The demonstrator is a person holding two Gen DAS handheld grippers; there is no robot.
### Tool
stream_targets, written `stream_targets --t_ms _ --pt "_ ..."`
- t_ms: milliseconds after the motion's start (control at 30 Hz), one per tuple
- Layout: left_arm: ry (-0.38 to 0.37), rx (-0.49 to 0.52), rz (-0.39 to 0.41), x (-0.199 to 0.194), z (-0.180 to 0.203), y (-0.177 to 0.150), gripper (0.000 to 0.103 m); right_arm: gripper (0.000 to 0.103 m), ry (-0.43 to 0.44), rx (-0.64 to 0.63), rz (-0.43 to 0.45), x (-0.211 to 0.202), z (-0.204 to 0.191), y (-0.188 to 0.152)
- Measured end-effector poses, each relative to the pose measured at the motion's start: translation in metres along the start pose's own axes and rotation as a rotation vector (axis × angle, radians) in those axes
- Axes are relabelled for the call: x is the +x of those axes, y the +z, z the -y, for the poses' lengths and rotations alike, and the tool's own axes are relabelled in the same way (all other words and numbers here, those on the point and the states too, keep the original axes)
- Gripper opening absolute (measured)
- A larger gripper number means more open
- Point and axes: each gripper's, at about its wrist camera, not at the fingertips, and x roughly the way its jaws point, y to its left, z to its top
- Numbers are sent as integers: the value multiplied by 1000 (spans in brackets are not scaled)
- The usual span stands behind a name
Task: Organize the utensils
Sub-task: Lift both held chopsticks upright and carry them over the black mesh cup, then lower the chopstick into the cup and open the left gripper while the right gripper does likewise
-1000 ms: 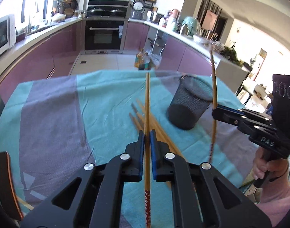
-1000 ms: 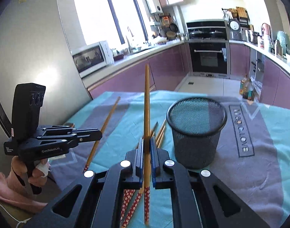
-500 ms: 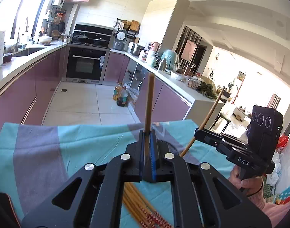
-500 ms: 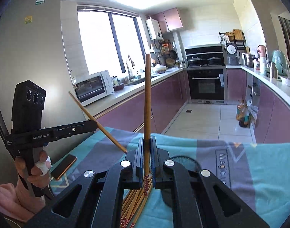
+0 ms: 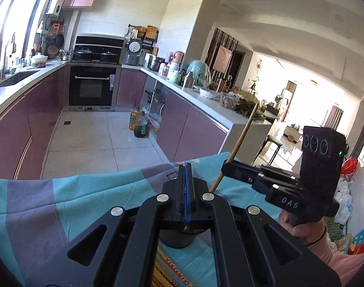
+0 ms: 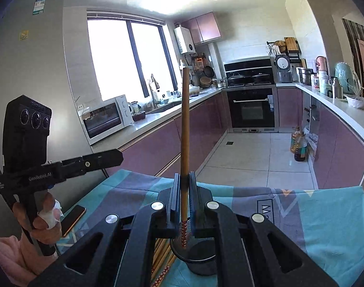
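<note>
Raised since a second ago, both tongs hover above the mesh cup (image 6: 201,258), right tongs (image 6: 185,205) clamping a stiff, light chopstick (image 6: 184,131) near its patterned end, left tongs (image 5: 186,191) closed, seemingly pinching another's tip.

Home kitchen: oven (image 5: 90,88), microwave (image 6: 105,119)
</note>
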Motion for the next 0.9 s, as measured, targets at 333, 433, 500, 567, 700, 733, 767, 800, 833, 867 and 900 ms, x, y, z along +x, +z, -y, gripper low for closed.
stream_targets --t_ms 333,433,500,567,700,733,767,800,833,867,900 --pt "127 -57 -247 75 -39 -76 12 6 -34 5 -11 3 6 -4" --pt "162 -33 -314 101 -43 -97 19 6 -48 5 -41 12 9 -6" --pt "171 -21 -355 118 -46 -110 23 6 -55 8 -67 19 11 -10" --pt "190 -5 -389 135 -47 -122 24 6 -64 10 -90 24 13 -15" --pt "222 12 -433 161 -50 -139 25 8 -80 11 -127 34 17 -22" --pt "239 20 -436 166 -50 -140 25 8 -84 13 -130 36 18 -23" --pt "250 17 -444 170 -50 -142 27 8 -84 17 -133 37 18 -24" --pt "254 13 -454 173 -50 -144 28 8 -82 20 -135 38 18 -25" --pt "262 8 -465 177 -51 -145 29 8 -80 24 -135 38 19 -26" --pt "264 8 -469 177 -52 -146 29 10 -78 25 -135 38 18 -26" --pt "265 14 -466 179 -52 -147 29 11 -76 25 -135 38 18 -27"
